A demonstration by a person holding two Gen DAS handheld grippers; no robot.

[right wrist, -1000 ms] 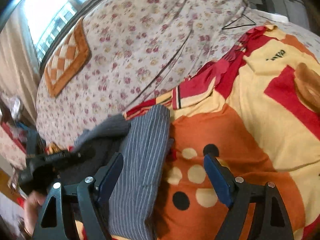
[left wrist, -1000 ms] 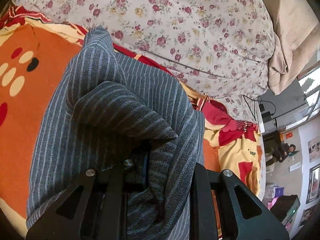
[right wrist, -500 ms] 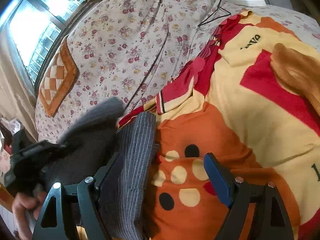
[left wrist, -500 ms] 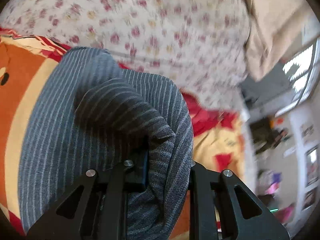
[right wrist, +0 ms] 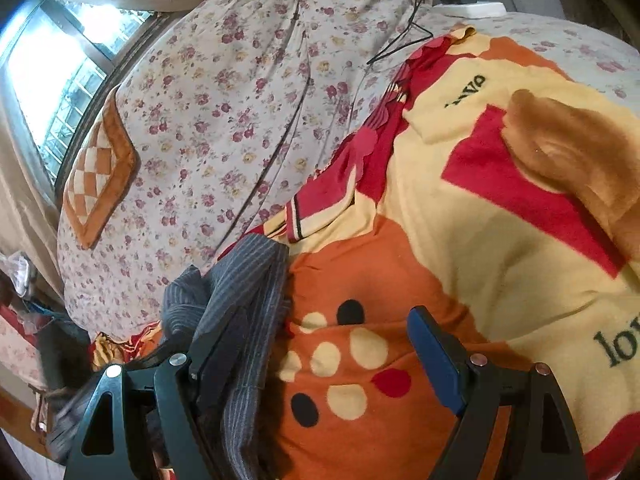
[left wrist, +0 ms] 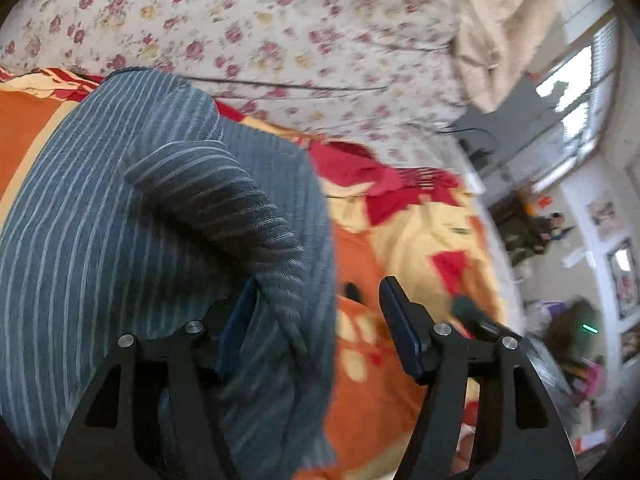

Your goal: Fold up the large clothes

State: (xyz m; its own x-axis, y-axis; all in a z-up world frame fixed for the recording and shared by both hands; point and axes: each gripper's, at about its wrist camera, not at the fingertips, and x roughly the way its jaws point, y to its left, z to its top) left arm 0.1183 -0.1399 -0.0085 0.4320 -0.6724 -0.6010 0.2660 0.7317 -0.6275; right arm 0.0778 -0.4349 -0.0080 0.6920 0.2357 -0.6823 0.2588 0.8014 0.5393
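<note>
I see daylight glaring through the window [right wrist: 52, 80] (blown out white); my left view smears with motion blur, and fisheye edges bend darkly.

Both the left gripper [left wrist: 316, 312] and right gripper [right wrist: 316, 344] have black triangular-cutout frames, silver screws, blue-padded fingers [right wrist: 436, 360].

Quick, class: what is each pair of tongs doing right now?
Left tongs: opening, striped garment between them, unpinched.
Right tongs: open, holding nothing.

A bed in a floral sheet [right wrist: 240, 92] carries an orange, yellow and red cartoon blanket [right wrist: 460, 240]; a grey striped garment [left wrist: 100, 240] lies on the blanket's left part.
</note>
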